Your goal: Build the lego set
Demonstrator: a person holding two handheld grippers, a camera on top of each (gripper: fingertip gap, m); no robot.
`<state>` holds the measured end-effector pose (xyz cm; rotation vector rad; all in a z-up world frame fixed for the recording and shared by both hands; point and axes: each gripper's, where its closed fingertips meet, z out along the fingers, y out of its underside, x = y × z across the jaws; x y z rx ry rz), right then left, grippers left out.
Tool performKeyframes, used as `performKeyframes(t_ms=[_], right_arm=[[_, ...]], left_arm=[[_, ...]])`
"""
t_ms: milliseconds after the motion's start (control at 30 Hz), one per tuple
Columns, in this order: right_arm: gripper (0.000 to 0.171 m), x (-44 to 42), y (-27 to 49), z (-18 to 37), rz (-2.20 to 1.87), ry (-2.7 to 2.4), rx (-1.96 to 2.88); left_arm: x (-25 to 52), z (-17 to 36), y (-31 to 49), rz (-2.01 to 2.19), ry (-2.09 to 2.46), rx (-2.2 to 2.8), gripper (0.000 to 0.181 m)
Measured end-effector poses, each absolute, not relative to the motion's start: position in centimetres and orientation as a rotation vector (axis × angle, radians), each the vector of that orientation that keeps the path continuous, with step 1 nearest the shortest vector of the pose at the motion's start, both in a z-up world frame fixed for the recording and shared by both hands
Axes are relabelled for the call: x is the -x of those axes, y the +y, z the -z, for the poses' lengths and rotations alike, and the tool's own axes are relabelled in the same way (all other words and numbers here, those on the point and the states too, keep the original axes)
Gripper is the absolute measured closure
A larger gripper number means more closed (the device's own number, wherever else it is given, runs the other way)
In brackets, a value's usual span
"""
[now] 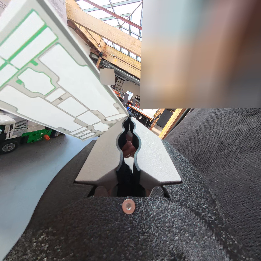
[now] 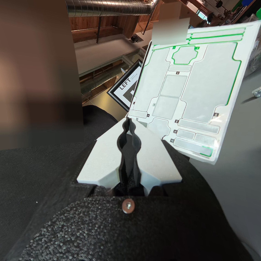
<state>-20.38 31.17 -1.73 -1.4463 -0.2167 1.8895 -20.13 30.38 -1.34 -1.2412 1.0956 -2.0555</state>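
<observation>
Nearest in each wrist view is a grainy black gripper body with a bright screw head, then two pale grey, matte fingers with wavy black inner pads. The left gripper (image 1: 129, 120) has its tips pinched together on a corner of the sticker sheet (image 1: 42, 70); the right gripper (image 2: 129, 120) likewise clamps a lower corner of that sheet (image 2: 190, 91). The sheet is glossy white card, held up off the desk (image 1: 35, 162), with rounded blank panels outlined in grey and green and small numbered tags. Beyond it, on the grey desk's far left, stands the lego truck (image 1: 18, 134), white and green with lettering on its cab, black wheels and an orange peg. A small grey studded piece (image 2: 257, 93) lies at the desk's right edge.
</observation>
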Motion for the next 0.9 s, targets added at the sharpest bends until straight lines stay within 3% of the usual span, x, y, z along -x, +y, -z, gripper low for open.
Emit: performKeyframes(t_ms=[167,267,300,433,567,800,900], right_arm=[[0.168,20.2,31.5,2.5,-1.741,-0.234,1.53],[0.104,20.9,30.1,2.7,-1.661,-0.369,1.539],[0.102,21.2,29.9,2.9,-1.579,-0.41,1.551],[0.106,20.3,31.6,5.0,-0.85,-0.583,1.702],[0.135,18.2,33.3,5.2,-0.299,-0.611,1.669],[0.171,18.2,34.6,5.6,0.146,-0.694,1.555],[0.171,17.4,34.8,6.0,0.278,-0.737,1.542]], left_arm=[[20.2,1.4,30.7,2.056,1.074,1.254,0.181],[20.7,0.9,31.2,2.117,1.011,1.241,0.181],[20.9,0.7,31.3,2.162,0.976,1.232,0.181],[21.1,0.6,32.7,2.321,0.8,1.282,0.181],[20.6,1.9,34.3,2.391,0.627,1.458,0.181],[19.5,3.4,34.2,2.438,0.547,1.611,0.181],[19.4,4.1,34.4,2.413,0.52,1.677,0.179]])
